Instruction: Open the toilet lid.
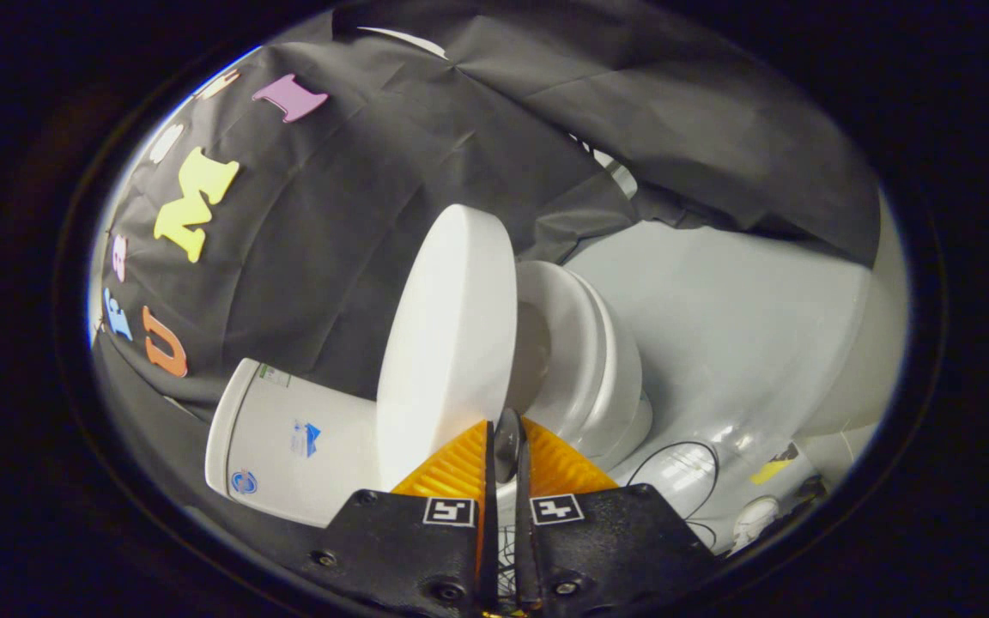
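Note:
The view is rolled sideways. A white toilet lid [447, 343] stands lifted off the seat [576, 343], with a wedge-shaped gap between them that shows the bowl's inside. My gripper [507, 439] is shut on the lid's front rim, and a thin sliver of that rim shows between the two fingers. The lid's top face lies on one side of the fingers and the seat and bowl [623, 403] on the other. Behind the lid, the white tank [288, 438] sits against the booth wall.
Pale grey floor [718, 326] spreads beyond the bowl. A thin black cable [685, 446] loops on it near the toilet's base, beside a yellow tape mark [771, 470]. Black cloth wall [323, 240] hangs behind the tank and lid.

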The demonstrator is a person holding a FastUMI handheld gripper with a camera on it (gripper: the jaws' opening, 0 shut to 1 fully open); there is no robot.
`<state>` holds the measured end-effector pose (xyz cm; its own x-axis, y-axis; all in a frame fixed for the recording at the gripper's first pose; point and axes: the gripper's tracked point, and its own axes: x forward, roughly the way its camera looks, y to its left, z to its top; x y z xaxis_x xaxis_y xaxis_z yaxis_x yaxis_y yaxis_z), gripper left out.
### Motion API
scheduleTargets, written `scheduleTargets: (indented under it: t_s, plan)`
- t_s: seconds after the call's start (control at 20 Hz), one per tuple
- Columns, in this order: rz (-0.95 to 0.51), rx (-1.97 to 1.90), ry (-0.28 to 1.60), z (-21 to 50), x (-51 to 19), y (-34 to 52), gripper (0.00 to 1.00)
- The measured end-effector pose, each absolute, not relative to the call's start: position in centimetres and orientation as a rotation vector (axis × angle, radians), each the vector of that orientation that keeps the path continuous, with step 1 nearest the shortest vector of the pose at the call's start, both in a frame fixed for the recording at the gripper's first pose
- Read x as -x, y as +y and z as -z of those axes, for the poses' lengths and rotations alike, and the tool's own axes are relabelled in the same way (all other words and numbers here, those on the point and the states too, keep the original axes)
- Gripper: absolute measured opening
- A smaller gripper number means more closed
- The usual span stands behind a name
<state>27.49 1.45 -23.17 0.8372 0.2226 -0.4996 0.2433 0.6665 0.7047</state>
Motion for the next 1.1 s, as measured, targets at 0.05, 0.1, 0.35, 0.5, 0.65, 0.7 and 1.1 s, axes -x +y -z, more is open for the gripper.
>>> scheduleTargets:
  t_s: [0.05, 0.1, 0.35, 0.5, 0.65, 0.7, 1.1]
  plan:
    - [0.011, -0.858, 0.593, 22.8, -27.5, 1.6, 0.11]
    - [0.01, -0.862, 0.589, 22.4, -27.5, 1.7, 0.11]
    - [-0.003, -0.84, 0.576, 20.0, -27.6, 2.7, 0.11]
    - [-0.01, -0.818, 0.565, 18.6, -27.6, 3.4, 0.11]
    - [-0.005, -0.77, 0.553, 17.4, -27.5, 4.1, 0.11]
    - [-0.003, -0.759, 0.554, 17.1, -27.6, 4.3, 0.11]
    - [0.001, -0.702, 0.539, 14.5, -27.2, 6.1, 0.11]
